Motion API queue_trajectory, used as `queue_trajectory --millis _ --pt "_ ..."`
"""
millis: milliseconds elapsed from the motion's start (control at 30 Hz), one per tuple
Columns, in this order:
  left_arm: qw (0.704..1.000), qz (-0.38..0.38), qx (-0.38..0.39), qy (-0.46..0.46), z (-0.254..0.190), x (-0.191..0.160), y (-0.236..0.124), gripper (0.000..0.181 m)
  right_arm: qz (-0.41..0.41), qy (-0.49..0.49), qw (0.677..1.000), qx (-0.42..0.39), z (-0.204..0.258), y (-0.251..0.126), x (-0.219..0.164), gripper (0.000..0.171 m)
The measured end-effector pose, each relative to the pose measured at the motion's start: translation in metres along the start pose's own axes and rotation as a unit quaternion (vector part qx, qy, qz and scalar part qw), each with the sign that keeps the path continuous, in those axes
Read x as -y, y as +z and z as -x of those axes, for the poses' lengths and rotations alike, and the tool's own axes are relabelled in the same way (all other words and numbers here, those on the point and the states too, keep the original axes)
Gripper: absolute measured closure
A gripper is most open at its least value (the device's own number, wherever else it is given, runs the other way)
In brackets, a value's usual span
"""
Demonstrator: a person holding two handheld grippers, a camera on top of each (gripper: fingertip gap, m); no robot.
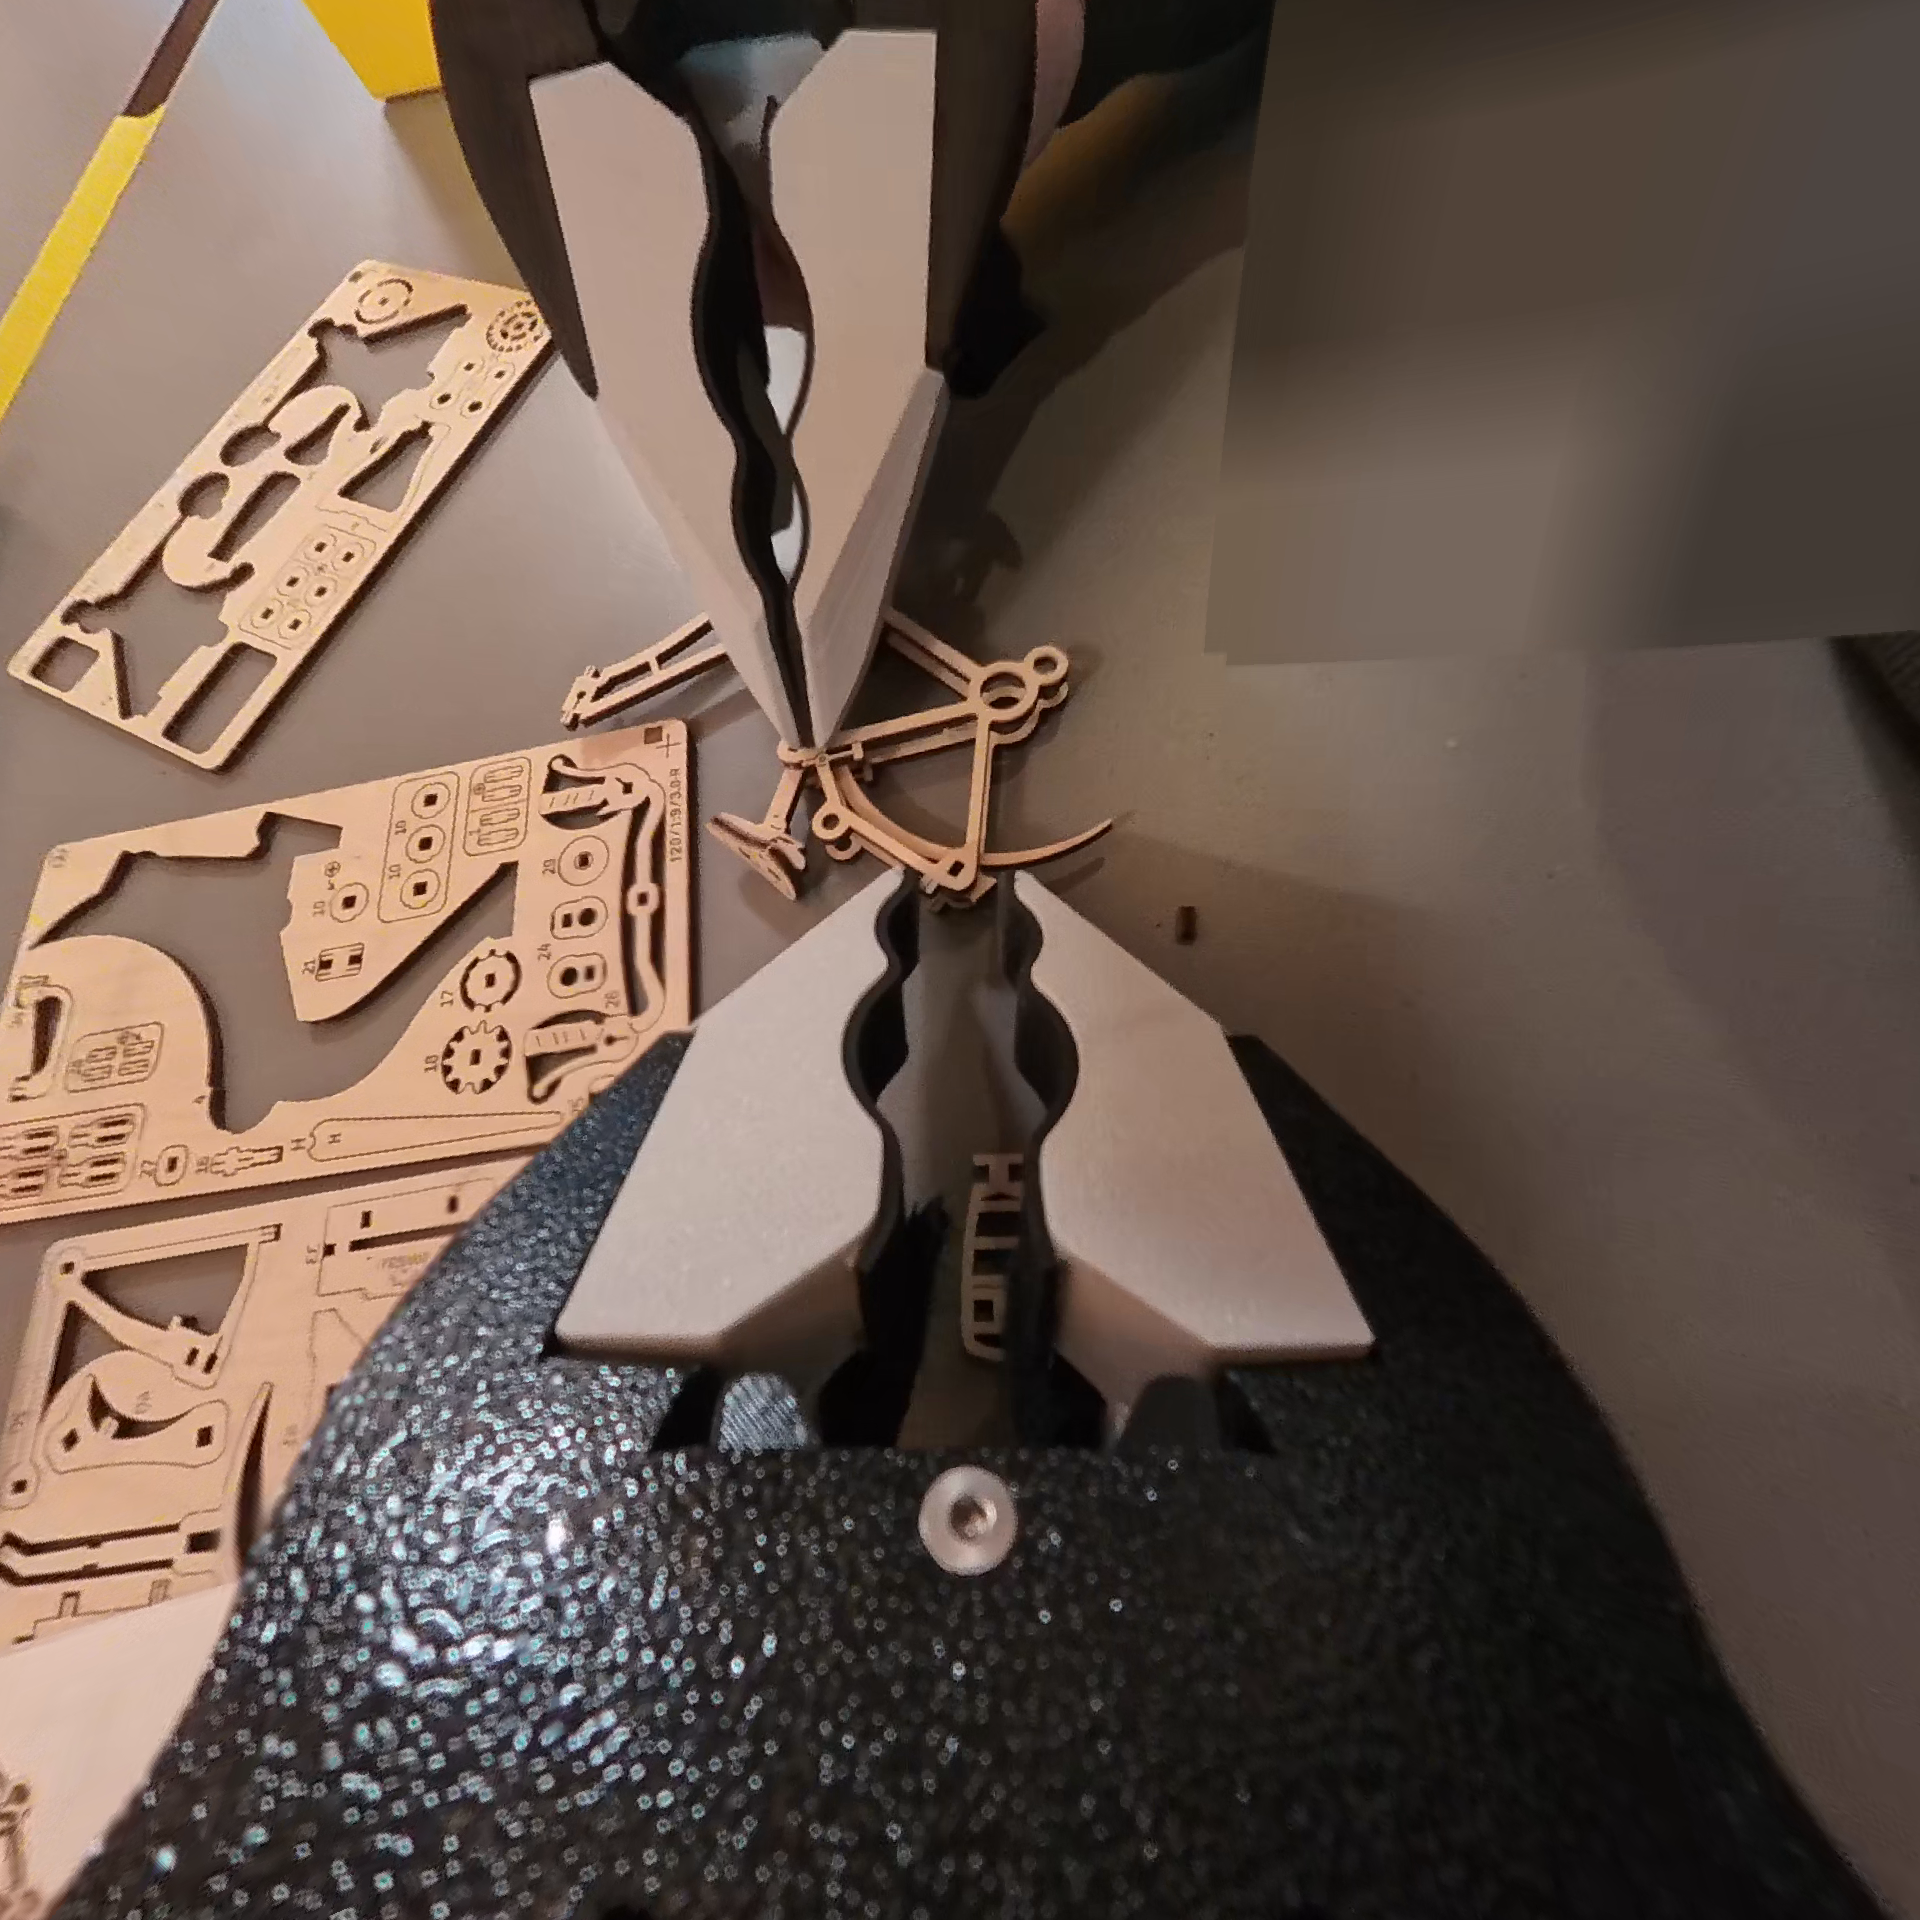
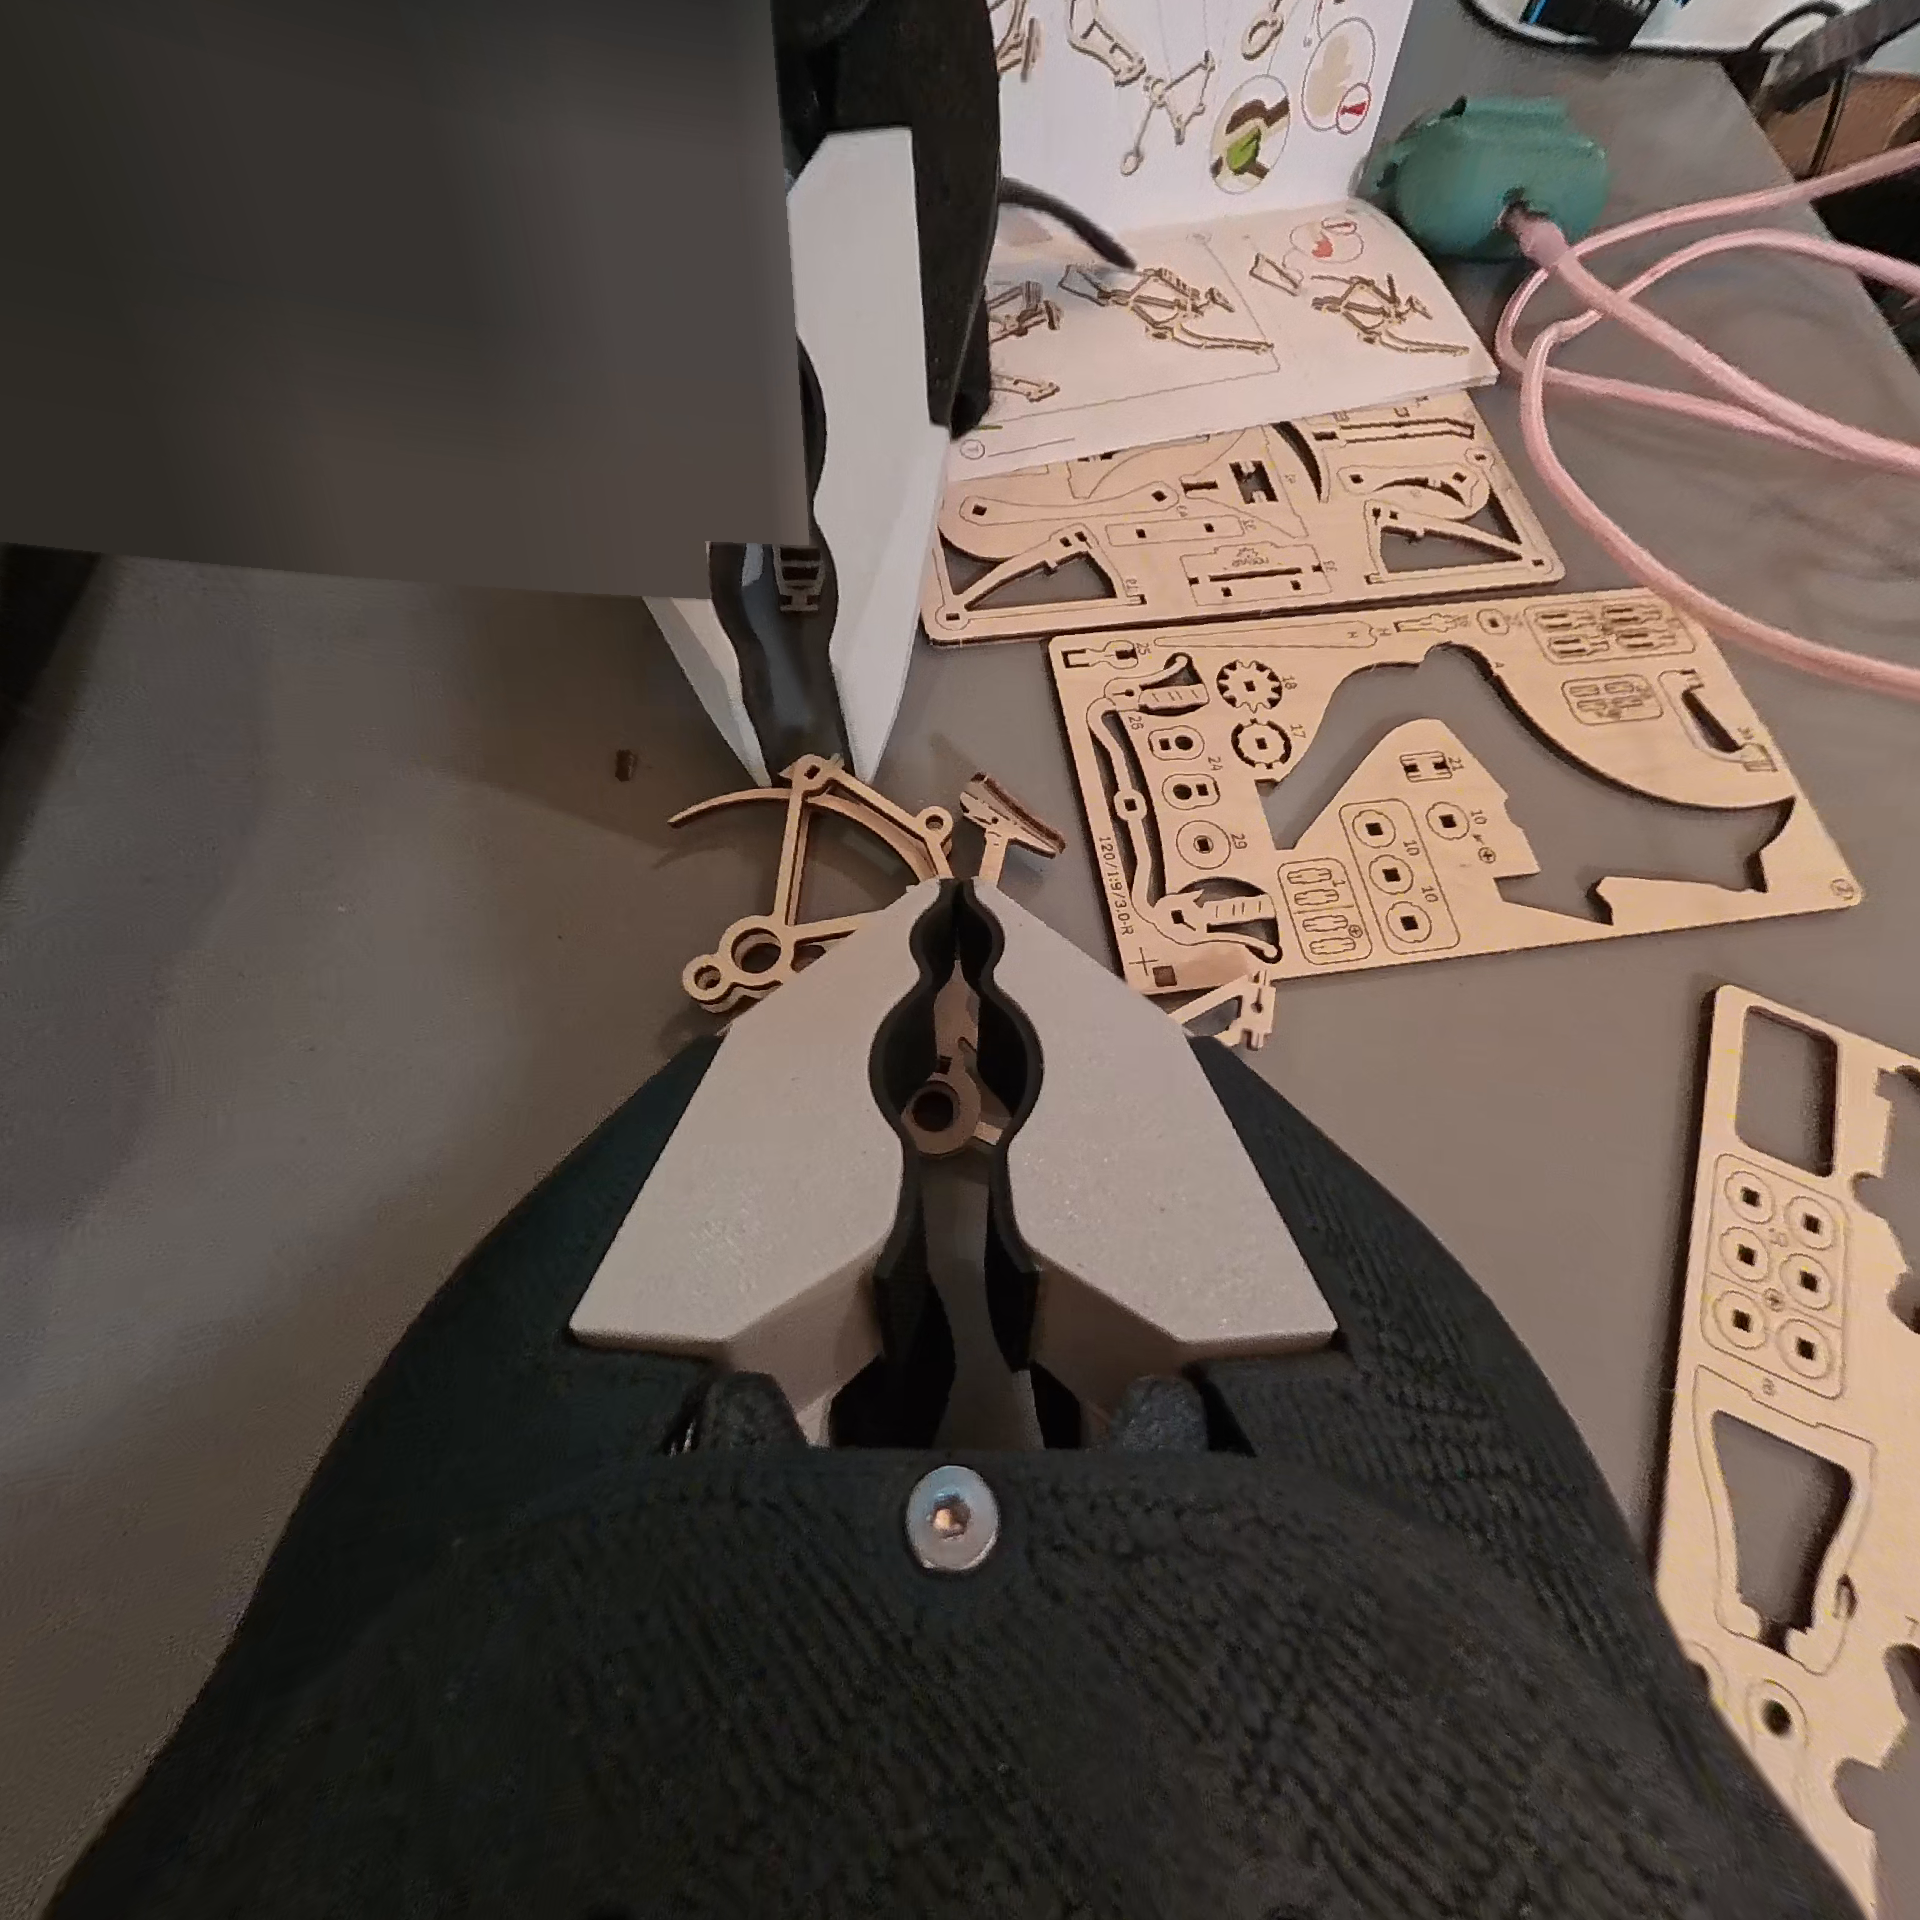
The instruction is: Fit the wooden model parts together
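Note:
A partly built wooden model (image 1: 982, 790) of thin struts, a ringed hub and a curved arc lies on the grey table (image 1: 1455, 935). It also shows in the right wrist view (image 2: 792, 847). My left gripper (image 1: 961, 883) closes around the model's near corner joint, with a narrow gap between its fingers. A small slotted wooden piece (image 1: 985, 1257) sits farther back between them. My right gripper (image 2: 956, 894) is shut, pinching the model's opposite end. In the left wrist view the right gripper (image 1: 802, 740) comes down from above. The left gripper also shows in the right wrist view (image 2: 816, 774).
Several laser-cut plywood sheets (image 1: 436, 790) lie left of the model, also seen in the right wrist view (image 2: 1382, 862). A loose strut (image 1: 644, 675) lies near them. An instruction booklet (image 2: 1247, 312), a teal object (image 2: 1496, 177) and pink cables (image 2: 1662, 343) are at the back. Only a small space, under 4 cm, lies between the two pairs of fingers. About 7 cm separates my left fingertips from the small slotted wooden piece (image 1: 985, 1257).

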State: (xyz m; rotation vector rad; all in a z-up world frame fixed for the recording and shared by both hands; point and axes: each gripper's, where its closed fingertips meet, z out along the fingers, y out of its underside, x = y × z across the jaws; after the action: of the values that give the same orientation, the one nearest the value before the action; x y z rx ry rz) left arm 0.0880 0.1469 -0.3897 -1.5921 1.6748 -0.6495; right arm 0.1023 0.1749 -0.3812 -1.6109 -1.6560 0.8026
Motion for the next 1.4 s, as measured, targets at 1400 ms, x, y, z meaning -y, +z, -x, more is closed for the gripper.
queue_trajectory --millis 1400 --pt "0.999 0.022 0.024 -0.029 0.004 0.007 -0.001 0.181 0.000 0.004 1.000 -0.014 -0.001 0.001 0.000 0.171"
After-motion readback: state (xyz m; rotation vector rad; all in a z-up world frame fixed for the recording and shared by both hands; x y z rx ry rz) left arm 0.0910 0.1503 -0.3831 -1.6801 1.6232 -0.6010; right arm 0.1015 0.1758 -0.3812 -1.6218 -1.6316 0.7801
